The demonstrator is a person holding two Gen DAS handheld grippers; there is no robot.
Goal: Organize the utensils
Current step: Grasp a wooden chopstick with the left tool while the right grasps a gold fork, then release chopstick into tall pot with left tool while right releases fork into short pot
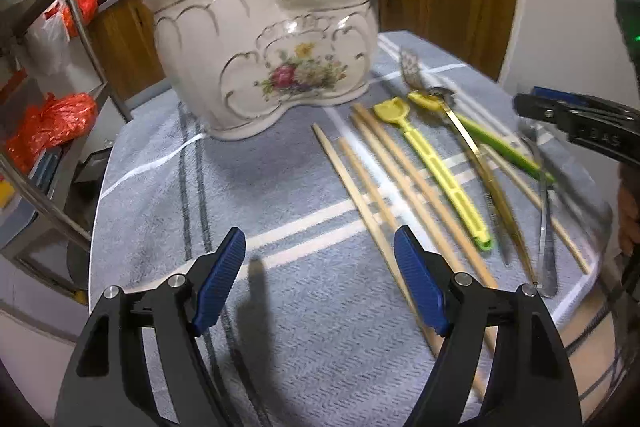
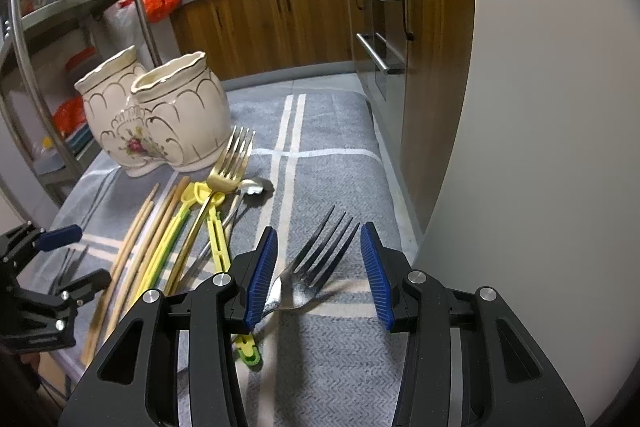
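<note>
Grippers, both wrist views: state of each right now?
Left gripper: open, nothing between its pads.
Right gripper: open, silver metal fork lying between its pads, not clamped.

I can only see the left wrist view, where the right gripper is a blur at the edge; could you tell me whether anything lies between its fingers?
Observer: Yes, a silver fork lies between the right gripper fingers, tines pointing away from the camera.
Operator: Thank you. Is it pinched?
Observer: It does not look so: one finger stands clear of the fork, and the handle runs under the other.
Operator: Where is the holder from there?
Observer: The ceramic holder stands ahead and to the picture's left, beyond the gold fork.
</note>
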